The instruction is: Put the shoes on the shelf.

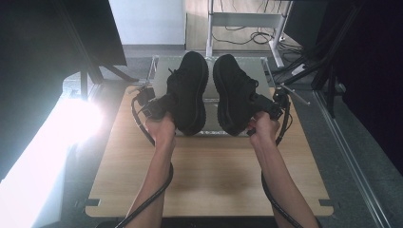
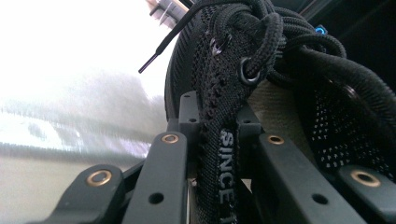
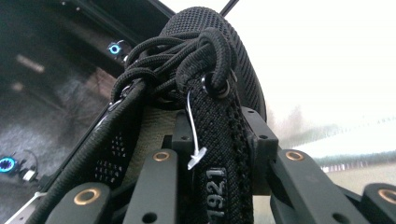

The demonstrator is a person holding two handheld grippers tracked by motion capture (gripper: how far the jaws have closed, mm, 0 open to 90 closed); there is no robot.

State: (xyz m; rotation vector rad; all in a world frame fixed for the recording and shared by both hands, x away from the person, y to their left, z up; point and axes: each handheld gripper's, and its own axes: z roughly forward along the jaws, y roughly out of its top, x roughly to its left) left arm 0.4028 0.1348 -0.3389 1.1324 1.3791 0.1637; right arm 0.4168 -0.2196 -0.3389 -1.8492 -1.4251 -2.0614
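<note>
In the high view, two black knit sneakers are lifted side by side over the far half of the wooden table (image 1: pixel 209 175), their thick soles facing the camera and their toes pointing away. The left sneaker (image 1: pixel 187 90) hangs from the left gripper (image 1: pixel 159 107), and the right sneaker (image 1: pixel 233 92) hangs from the right gripper (image 1: pixel 266 108). The two shoes sit close together with a narrow gap between them. Behind and below them lies a clear tray (image 1: pixel 161 64) at the far edge of the table.

In the left gripper view, the black jaws are clamped narrowly on the collar strip of the left sneaker (image 2: pixel 261 60), a woven band lettered "SINCE", just below a metal eyelet (image 2: pixel 246 74) and the bundled laces (image 2: pixel 285 32). A loose lace end (image 2: pixel 161 49) sticks out to the left.

In the right gripper view, the jaws are likewise pinched tight on the collar strip of the right sneaker (image 3: pixel 219 42), here marked "1921". A small white plastic tag fastener (image 3: pixel 194 140) dangles from the eyelet (image 3: pixel 217 86) beside the knotted laces (image 3: pixel 168 56).

Both of the person's forearms reach in from the near edge of the table, cables trailing back from each gripper.
</note>
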